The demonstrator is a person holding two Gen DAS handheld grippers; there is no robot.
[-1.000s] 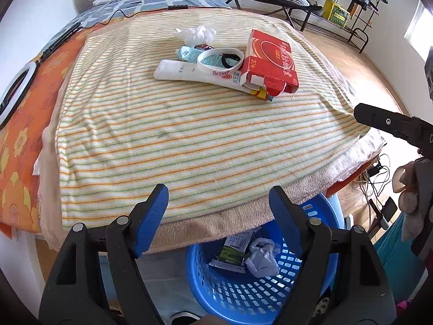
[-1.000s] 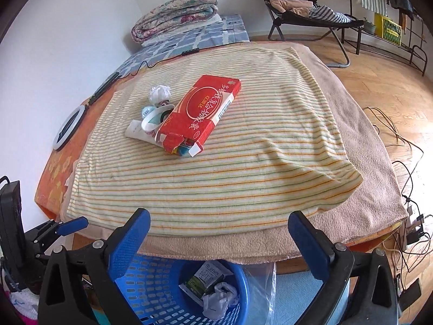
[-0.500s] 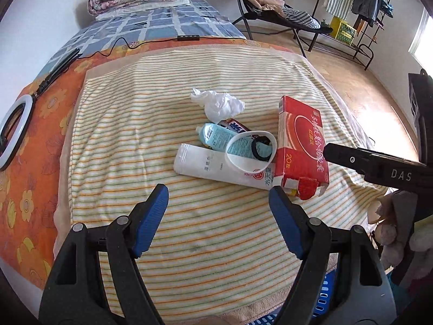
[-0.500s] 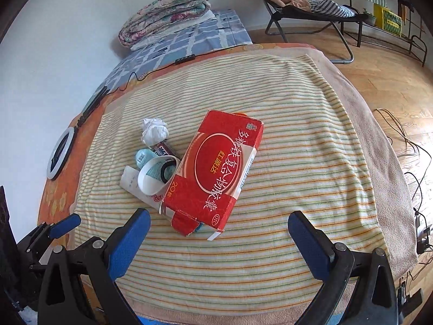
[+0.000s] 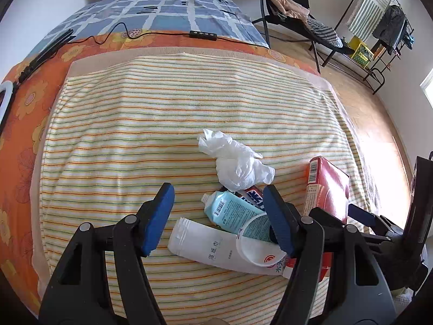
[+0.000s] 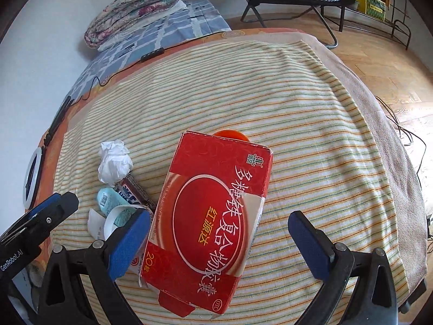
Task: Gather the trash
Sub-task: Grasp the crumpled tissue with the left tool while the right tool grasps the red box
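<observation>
Left gripper (image 5: 217, 216) closing, nothing pinched; right gripper (image 6: 216, 239) spread astride red cardboard box (image 6: 209, 224); striped towel (image 5: 162, 124) bare toward far edge.

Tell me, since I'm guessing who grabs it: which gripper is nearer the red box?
Right. The right gripper hangs over the red box, its open jaws either side of it. The left gripper sits beside the box, over the tubes.

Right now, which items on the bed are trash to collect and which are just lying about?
Trash to collect:
- red carton
- crumpled tissue
- blue tube
- white wipes pack
- clear plastic ring
- dark wrapper

Lying about:
- striped towel
- folded quilt
- ring light
- cable remote
- folding chair
</observation>
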